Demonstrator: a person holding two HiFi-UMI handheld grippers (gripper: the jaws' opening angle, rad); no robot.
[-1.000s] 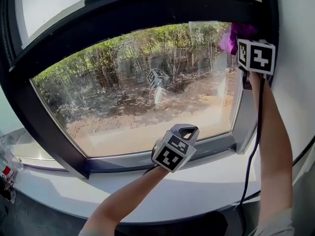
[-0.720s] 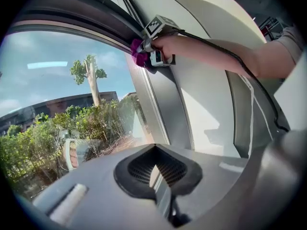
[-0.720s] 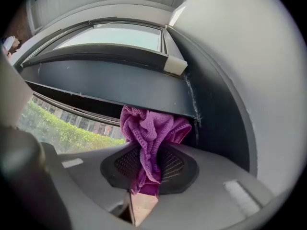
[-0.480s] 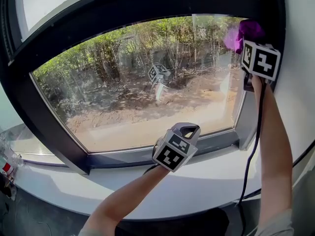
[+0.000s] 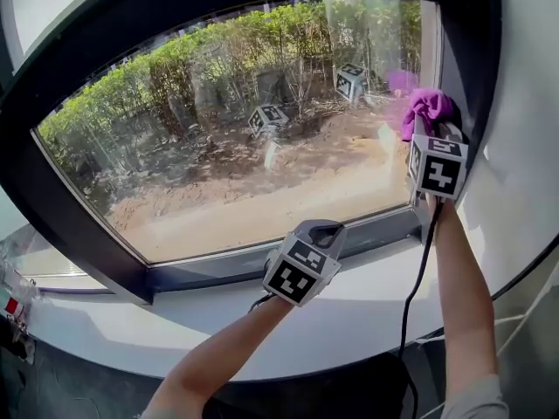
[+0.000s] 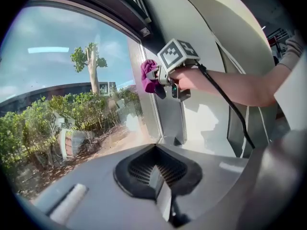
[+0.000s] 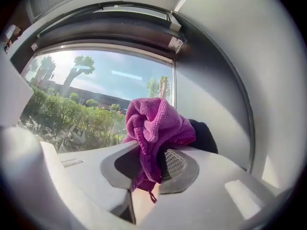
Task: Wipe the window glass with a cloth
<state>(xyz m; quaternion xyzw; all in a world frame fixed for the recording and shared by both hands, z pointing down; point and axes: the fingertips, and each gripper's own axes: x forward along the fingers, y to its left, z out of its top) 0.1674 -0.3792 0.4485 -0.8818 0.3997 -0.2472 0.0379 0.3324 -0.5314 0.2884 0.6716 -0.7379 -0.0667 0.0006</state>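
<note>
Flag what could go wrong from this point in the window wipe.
1. The right gripper pinches only a narrow strip of the bunched cloth; rubbing could drag it free.
2. The cloth sits at the right edge of the window glass beside the dark frame, so the gripper might knock the frame.
3. The cable hanging below that gripper could catch on the sill.

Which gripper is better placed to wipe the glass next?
Right, likely. The right gripper is shut on the purple cloth, up by the window glass near its right edge; the left gripper is shut, empty, and low over the sill.
</note>
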